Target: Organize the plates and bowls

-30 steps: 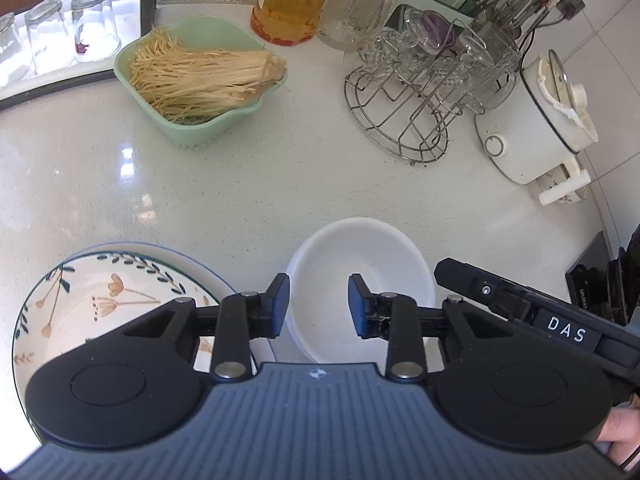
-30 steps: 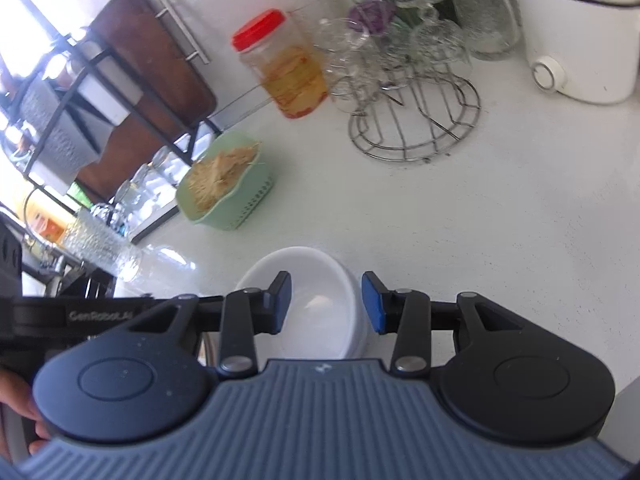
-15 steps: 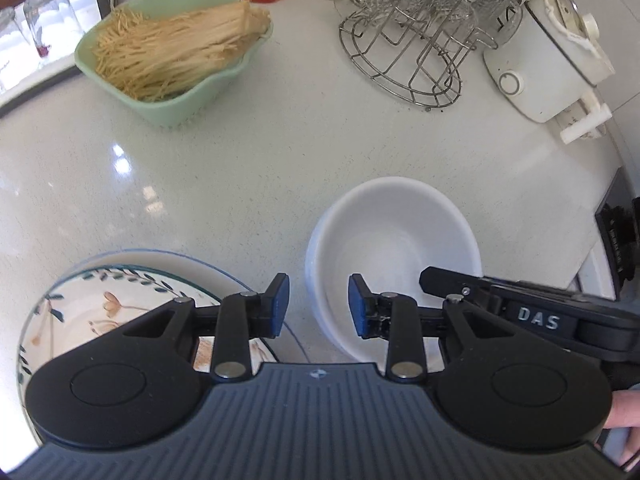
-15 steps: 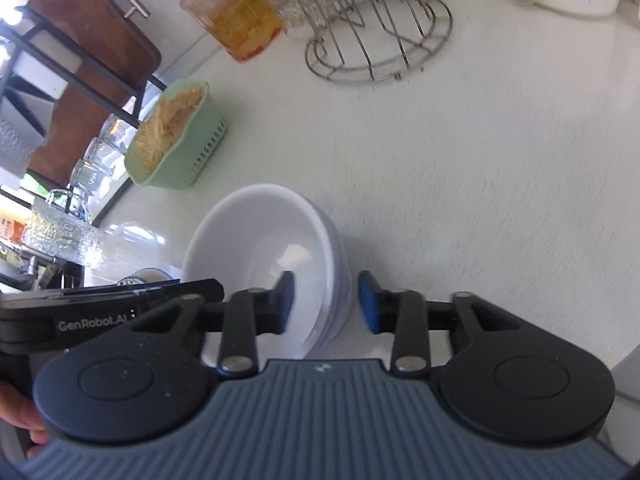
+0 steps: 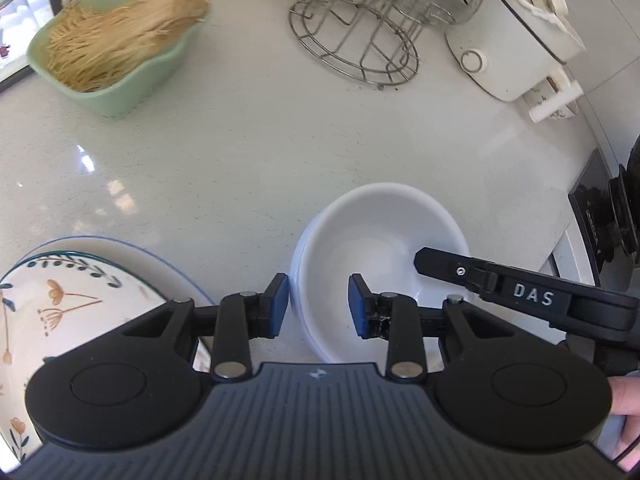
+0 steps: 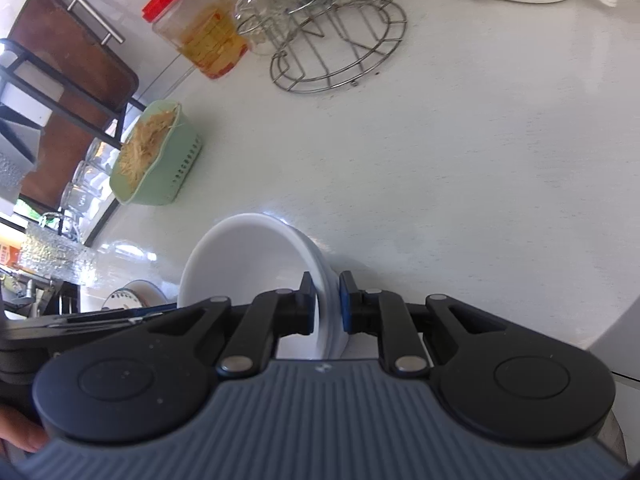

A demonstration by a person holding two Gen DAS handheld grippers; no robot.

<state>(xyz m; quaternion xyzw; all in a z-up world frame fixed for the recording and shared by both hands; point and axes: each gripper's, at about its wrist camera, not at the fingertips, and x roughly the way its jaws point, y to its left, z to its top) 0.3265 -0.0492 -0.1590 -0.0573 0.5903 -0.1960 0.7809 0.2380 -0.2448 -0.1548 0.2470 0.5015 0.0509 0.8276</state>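
Note:
A stack of white bowls point(image 5: 376, 248) sits on the white counter; it also shows in the right wrist view point(image 6: 248, 264). My right gripper point(image 6: 325, 303) is shut on the stack's right rim, one pad inside and one outside; its finger point(image 5: 452, 270) reaches into the bowl in the left wrist view. My left gripper point(image 5: 318, 306) is open, its jaws astride the bowls' left rim without touching. A floral plate point(image 5: 52, 308) lies on a blue-rimmed plate at the lower left, and shows small in the right wrist view point(image 6: 124, 300).
A green basket of noodles point(image 5: 108, 48) stands at the back left. A wire glass rack point(image 5: 360, 44), a red-lidded jar point(image 6: 196, 28) and a white cooker point(image 5: 516, 40) line the back. A black appliance point(image 5: 612, 216) is at the right edge.
My right gripper moved down onto the bowls' right rim and closed on it. My left gripper came lower and closer to the bowls, still open.

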